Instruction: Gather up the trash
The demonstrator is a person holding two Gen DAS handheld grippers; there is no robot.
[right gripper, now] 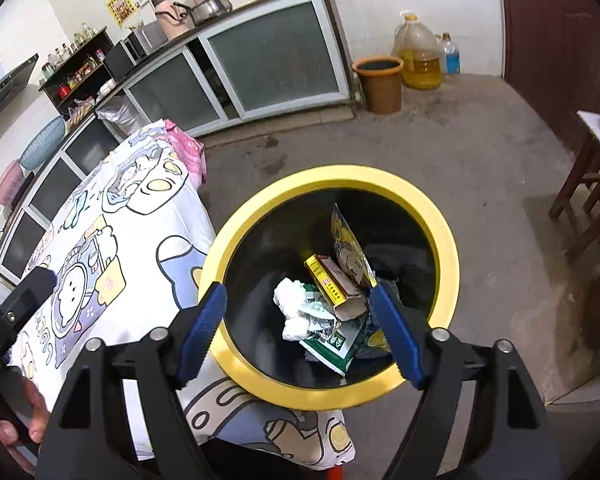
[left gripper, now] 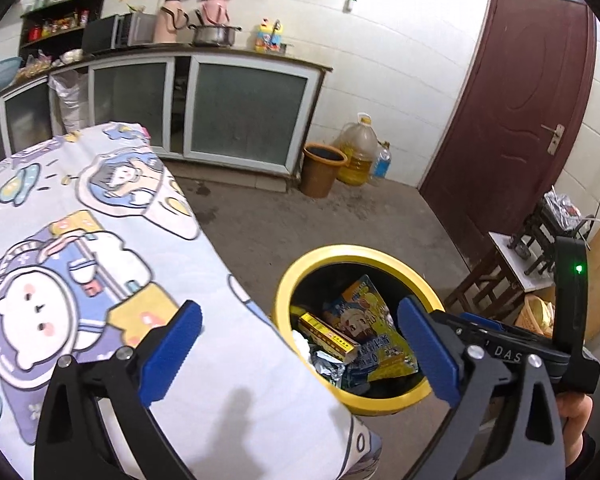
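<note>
Both claws are wide open and holding nothing: the right gripper [right gripper: 300,332] hangs right over the yellow-rimmed bin [right gripper: 448,240], the left gripper [left gripper: 300,356] straddles the table edge and the bin. The trash is all in the bin: yellow box [right gripper: 334,284], snack bag [right gripper: 350,246], crumpled tissue [right gripper: 290,300], green wrapper [right gripper: 332,344]. The tablecloth [left gripper: 80,240] looks bare from here. Honestly the main risk I see is a gripper dipping and clipping the rim, tipping the bin, or snagging the cloth at the table's edge.
</note>
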